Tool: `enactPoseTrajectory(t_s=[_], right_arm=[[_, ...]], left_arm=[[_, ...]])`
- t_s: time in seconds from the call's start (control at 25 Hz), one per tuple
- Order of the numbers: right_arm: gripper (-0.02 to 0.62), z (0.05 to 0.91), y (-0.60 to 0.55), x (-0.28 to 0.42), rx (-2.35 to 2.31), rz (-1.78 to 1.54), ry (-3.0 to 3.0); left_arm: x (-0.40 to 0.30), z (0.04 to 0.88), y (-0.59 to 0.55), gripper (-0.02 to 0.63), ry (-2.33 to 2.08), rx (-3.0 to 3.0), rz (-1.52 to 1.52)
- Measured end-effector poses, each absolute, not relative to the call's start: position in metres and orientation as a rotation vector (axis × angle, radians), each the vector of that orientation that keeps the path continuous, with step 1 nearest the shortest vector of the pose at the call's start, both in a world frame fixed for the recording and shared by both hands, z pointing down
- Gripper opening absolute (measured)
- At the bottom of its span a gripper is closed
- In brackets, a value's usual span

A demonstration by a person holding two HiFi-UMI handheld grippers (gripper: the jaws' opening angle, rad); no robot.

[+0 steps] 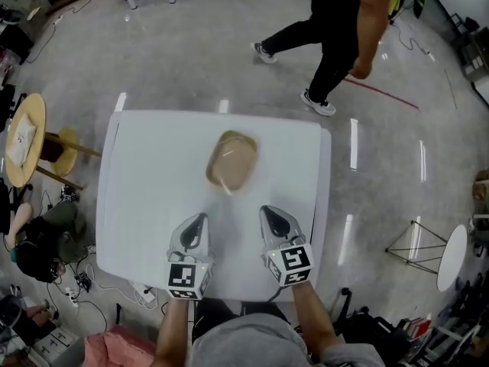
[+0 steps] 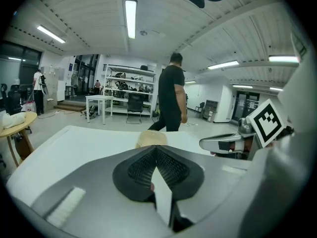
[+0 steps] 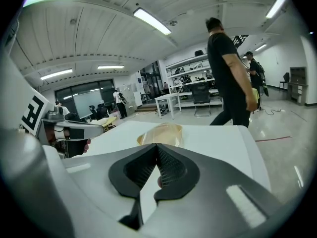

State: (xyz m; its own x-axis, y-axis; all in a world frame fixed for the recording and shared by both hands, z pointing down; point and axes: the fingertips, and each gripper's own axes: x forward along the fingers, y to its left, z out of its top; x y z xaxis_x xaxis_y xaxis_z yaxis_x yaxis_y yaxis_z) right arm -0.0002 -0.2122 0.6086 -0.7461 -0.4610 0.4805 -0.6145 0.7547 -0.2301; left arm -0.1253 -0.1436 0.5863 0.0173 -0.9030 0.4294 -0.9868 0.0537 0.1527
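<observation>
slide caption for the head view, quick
Left hand-held gripper and right hand-held gripper, both shut and empty, at the near edge of the white table, before a tan bowl.

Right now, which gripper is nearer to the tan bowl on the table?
Right, but only narrowly. The right gripper is short of the tan bowl, off to its right; the left gripper is short of it to its left, slightly farther back. Neither touches it.

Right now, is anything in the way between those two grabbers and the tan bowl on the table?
Nothing visible does. Only bare white table separates the left gripper and the right gripper from the tan bowl. Both stand shut, empty.
</observation>
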Motion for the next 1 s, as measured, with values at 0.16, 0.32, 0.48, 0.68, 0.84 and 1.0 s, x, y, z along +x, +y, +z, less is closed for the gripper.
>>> enactPoseTrajectory(t_s=[0.16, 0.32, 0.48, 0.68, 0.84, 1.0], right_arm=[[0.003, 0.619, -0.218, -0.003, 0.815, 0.526, -2.543], [0.003, 0.624, -0.222, -0.003, 0.829, 0.536, -2.529], [0.005, 0.623, -0.231, -0.006, 0.836, 0.640, -2.546], [0.038, 0.631, -0.241, -0.012, 0.827, 0.810, -2.536], [0.113, 0.642, -0.243, -0.018, 0.780, 0.968, -2.518], [0.205, 0.655, -0.246, -0.024, 0.743, 1.207, -2.499]], left_arm=[[-0.125, 0.594, -0.149, 0.011, -1.917, 1.887, 0.285], [-0.127, 0.598, -0.152, 0.011, -1.918, 1.896, 0.296], [-0.130, 0.600, -0.154, 0.011, -1.911, 1.884, 0.297], [-0.131, 0.601, -0.154, 0.011, -1.904, 1.876, 0.296], [-0.134, 0.605, -0.152, 0.011, -1.906, 1.862, 0.303], [-0.135, 0.610, -0.152, 0.011, -1.902, 1.847, 0.314]])
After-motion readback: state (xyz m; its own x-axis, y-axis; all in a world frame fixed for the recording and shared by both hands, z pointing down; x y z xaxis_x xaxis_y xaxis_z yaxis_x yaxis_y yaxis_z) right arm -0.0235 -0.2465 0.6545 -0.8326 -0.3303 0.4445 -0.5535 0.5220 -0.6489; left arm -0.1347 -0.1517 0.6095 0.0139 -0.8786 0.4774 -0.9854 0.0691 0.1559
